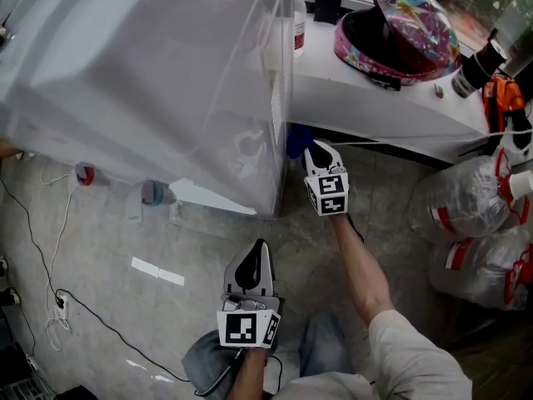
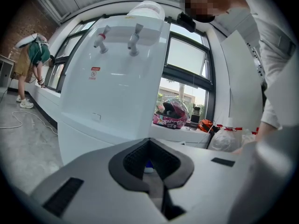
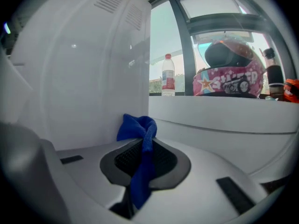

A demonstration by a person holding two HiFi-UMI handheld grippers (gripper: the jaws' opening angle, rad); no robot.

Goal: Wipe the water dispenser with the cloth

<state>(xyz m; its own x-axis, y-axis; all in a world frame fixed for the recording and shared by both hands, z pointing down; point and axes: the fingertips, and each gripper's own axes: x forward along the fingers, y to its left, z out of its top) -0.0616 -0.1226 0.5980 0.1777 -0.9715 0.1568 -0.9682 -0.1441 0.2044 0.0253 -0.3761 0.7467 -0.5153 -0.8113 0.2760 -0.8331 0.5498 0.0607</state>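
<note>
One cloth (image 3: 142, 162), lengthwise in right gripper (image 1: 316, 152), bunched end toward water dispenser (image 3: 84, 78)

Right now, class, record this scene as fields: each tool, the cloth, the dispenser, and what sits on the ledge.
left tool: shut, empty, apart from the dispenser
right tool: shut on the cloth, low at the dispenser's side
cloth: blue, bunched, by the side panel; contact unclear
dispenser: white, two taps on the front
ledge: white, holds a helmet and a bottle
</note>
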